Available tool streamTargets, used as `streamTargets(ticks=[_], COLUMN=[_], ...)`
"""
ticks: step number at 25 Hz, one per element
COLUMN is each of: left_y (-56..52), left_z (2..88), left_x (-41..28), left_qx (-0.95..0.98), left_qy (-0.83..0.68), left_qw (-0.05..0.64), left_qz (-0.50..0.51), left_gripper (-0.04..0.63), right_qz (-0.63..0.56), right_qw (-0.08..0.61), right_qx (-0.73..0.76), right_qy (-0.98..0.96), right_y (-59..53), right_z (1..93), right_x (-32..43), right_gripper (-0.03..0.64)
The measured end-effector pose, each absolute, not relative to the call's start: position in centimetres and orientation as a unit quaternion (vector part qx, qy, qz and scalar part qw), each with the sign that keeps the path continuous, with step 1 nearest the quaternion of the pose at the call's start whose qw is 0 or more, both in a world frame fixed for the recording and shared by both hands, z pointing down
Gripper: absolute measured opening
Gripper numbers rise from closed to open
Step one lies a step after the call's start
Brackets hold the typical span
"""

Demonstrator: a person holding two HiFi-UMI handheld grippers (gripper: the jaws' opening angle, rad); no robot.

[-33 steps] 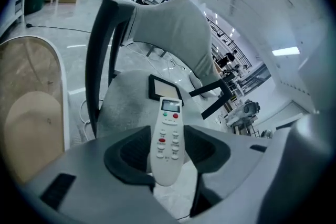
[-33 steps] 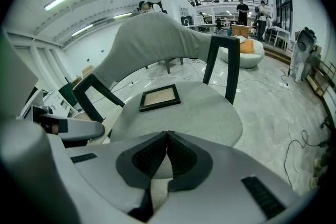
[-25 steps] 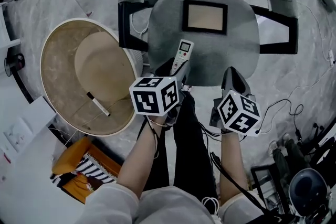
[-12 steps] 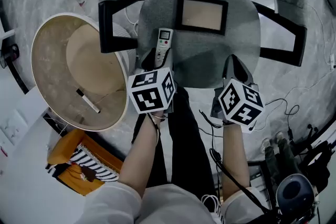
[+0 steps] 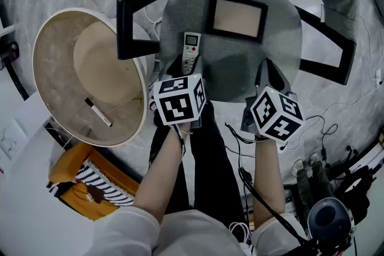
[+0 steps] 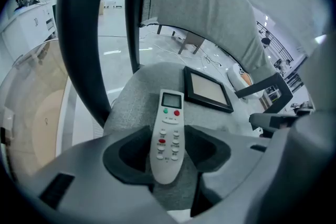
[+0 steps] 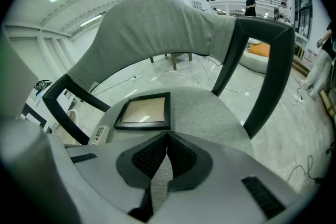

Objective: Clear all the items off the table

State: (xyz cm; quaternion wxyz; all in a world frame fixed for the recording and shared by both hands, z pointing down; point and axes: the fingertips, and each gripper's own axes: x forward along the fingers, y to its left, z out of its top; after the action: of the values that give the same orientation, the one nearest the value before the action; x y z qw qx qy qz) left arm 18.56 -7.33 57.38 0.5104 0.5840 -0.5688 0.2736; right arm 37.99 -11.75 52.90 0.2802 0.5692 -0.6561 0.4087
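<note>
A white remote control (image 5: 191,51) (image 6: 168,136) lies along the left part of the grey chair seat (image 5: 240,63). My left gripper (image 5: 189,71) (image 6: 168,148) is shut on its near end, one dark pad against each side. A black picture frame (image 5: 237,17) (image 6: 206,89) (image 7: 143,111) lies flat further back on the seat. My right gripper (image 5: 264,78) (image 7: 167,136) is shut and holds nothing; it hovers over the seat's near right edge. The round beige table (image 5: 42,39) stands to the left with a black-and-white pen (image 5: 97,112) on it.
Black armrests (image 5: 135,27) (image 5: 327,48) flank the seat, and the grey backrest (image 7: 157,23) rises behind it. An orange cushion with a striped cloth (image 5: 84,180) lies on the floor near the table. Cables (image 5: 327,123) and dark equipment (image 5: 330,219) sit at the lower right.
The left gripper has brought the remote from a slant at the seat's near-left edge to lie straight on the seat. The right gripper has stayed by the seat's front edge.
</note>
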Motion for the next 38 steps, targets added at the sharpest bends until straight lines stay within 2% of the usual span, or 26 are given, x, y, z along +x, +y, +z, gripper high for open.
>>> streamTargets(ticks=[14,22,24,27,30,33,38], left_y=[-6.6,-4.6,-4.0,-3.0,-1.6,0.2,4.2], left_z=[55.2,52.3,51.6,50.6,49.6,48.6,46.3], left_x=[18.4,13.9,12.3,9.3,6.1,2.4,-4.3], left_qx=[0.627,0.621,0.618,0.607,0.59,0.568,0.524], left_qy=[-0.539,-0.575,-0.585,-0.606,-0.621,-0.639,-0.681], left_qw=[0.508,0.49,0.483,0.475,0.487,0.495,0.494], left_qz=[0.24,0.208,0.205,0.196,0.169,0.155,0.134], left_gripper=[0.238,0.236,0.214,0.132,0.094,0.021,0.015], right_qz=[0.408,0.395,0.391,0.386,0.379,0.369,0.349], right_qw=[0.286,0.287,0.29,0.297,0.306,0.308,0.325], right_qx=[0.56,0.542,0.535,0.522,0.501,0.482,0.436], right_qy=[-0.662,-0.684,-0.691,-0.7,-0.716,-0.732,-0.763], right_y=[-9.4,-8.1,-7.7,-6.7,-5.7,-4.6,-2.8], right_z=[52.1,50.0,49.8,49.3,48.5,47.2,45.4], right_x=[34.6,29.7,28.5,26.2,23.1,19.7,12.8], right_gripper=[0.023,0.023,0.023,0.023,0.023,0.023,0.023])
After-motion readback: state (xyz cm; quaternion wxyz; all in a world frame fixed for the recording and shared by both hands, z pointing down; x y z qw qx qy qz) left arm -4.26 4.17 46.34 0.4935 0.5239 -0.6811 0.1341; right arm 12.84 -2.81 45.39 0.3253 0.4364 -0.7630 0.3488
